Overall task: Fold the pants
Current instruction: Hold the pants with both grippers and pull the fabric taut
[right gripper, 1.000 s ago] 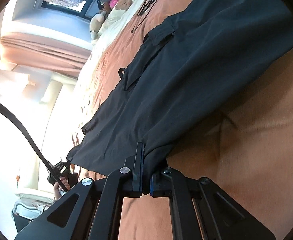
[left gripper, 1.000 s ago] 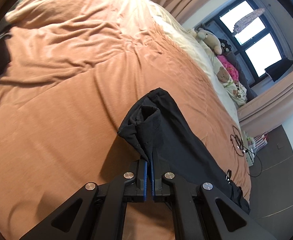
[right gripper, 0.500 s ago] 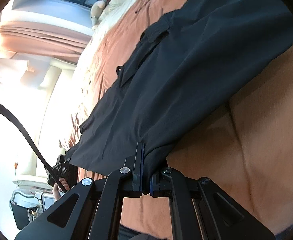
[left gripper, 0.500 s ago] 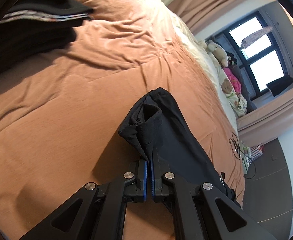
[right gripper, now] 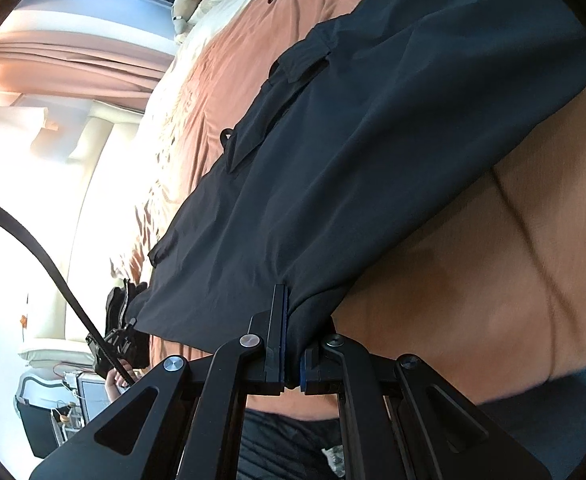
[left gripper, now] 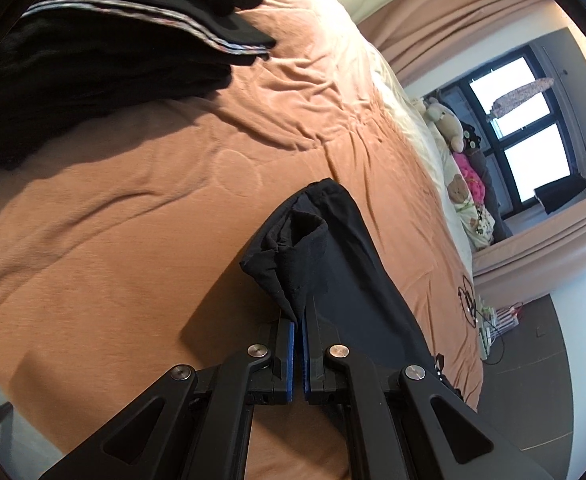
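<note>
Looking at what's around first: a pile of dark folded clothes [left gripper: 105,68], one with a striped trim, sits toward the far left part of the bed [left gripper: 141,208], well apart from the black cargo pants [left gripper: 345,280], and nothing lies between them except bare orange bedspread. Stuffed toys [left gripper: 449,128] line the bed's far edge under the window [left gripper: 529,128], and a tangle of cables [left gripper: 469,300] sits near the bed's right corner. The left gripper [left gripper: 299,332] has its blue-padded jaws pressed together on a bunched corner of the pants, the fabric puckering up into a little hood just past the tips. The right gripper [right gripper: 291,336] is likewise pinching a thick edge of the pants [right gripper: 373,140], so the jaws sit a bit wider around the cloth. The pants stretch taut between the two grippers, lifted off the bedspread near both and casting a shadow; their long axis runs away from the right gripper up toward the bed's far edge. Only the right wrist view shows the broad spread of fabric with a flapped cargo pocket [right gripper: 305,64], plus the other handheld gripper and a black strap [right gripper: 33,248] at left. Only the left wrist view shows the clothes pile and the dark floor.
</note>
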### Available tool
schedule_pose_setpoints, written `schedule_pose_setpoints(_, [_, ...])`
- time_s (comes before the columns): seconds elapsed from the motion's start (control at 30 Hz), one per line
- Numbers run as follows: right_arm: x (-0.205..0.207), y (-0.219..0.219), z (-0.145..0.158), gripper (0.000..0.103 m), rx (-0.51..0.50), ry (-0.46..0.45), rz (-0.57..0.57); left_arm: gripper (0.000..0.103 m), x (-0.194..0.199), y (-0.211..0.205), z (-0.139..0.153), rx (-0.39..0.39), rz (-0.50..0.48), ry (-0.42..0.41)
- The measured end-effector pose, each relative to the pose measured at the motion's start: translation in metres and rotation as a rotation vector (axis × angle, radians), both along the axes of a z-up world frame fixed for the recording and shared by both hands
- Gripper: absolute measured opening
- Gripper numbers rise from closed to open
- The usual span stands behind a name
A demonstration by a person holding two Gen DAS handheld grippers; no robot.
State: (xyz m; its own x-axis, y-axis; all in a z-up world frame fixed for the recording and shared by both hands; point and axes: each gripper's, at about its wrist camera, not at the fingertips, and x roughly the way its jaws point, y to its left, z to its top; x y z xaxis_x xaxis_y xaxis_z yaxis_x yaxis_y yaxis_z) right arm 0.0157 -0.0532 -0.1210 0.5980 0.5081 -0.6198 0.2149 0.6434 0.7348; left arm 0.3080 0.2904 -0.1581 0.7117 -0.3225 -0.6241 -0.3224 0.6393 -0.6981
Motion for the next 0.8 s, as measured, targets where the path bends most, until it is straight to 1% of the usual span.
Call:
schedule_pose_setpoints(0.13, [-0.003,0.006,-0.009,0.001,0.019,-0.014,-0.001,0.003,-0.008,0.013,-0.004,0.005,0.009,0.006])
schedule_pose_setpoints(0.23, [-0.002,0.010,-0.017,0.001,0.010,-0.026,0.016,0.003,-0.010,0.022,-0.011,0.009,0.022,0.025])
schedule_pose_setpoints(0.33, [0.002,0.009,-0.027,0.006,0.019,-0.028,0.031,0.003,-0.010,0.025,-0.021,0.001,0.024,0.043])
schedule_pose_setpoints(0.37, [0.000,0.005,-0.029,0.009,0.016,-0.019,0.034,0.003,-0.009,0.025,-0.025,0.000,0.022,0.052])
schedule_pose_setpoints(0.43, [0.002,-0.001,-0.032,0.017,0.029,-0.015,0.046,0.003,-0.009,0.027,-0.031,0.000,0.019,0.066])
schedule_pose_setpoints(0.5, [-0.002,-0.013,-0.030,0.043,0.019,-0.020,0.046,0.003,-0.010,0.029,-0.037,-0.005,0.023,0.077])
schedule_pose_setpoints(0.57, [-0.006,-0.033,-0.023,0.054,-0.015,-0.043,0.019,0.003,-0.010,0.030,-0.039,-0.002,0.022,0.082])
schedule_pose_setpoints(0.67, [-0.011,-0.067,-0.013,0.055,-0.038,-0.065,-0.032,0.003,-0.009,0.031,-0.042,0.001,0.025,0.092])
schedule_pose_setpoints(0.8, [-0.009,-0.119,-0.008,0.055,-0.067,-0.055,-0.125,0.003,-0.010,0.029,-0.043,0.013,0.031,0.106])
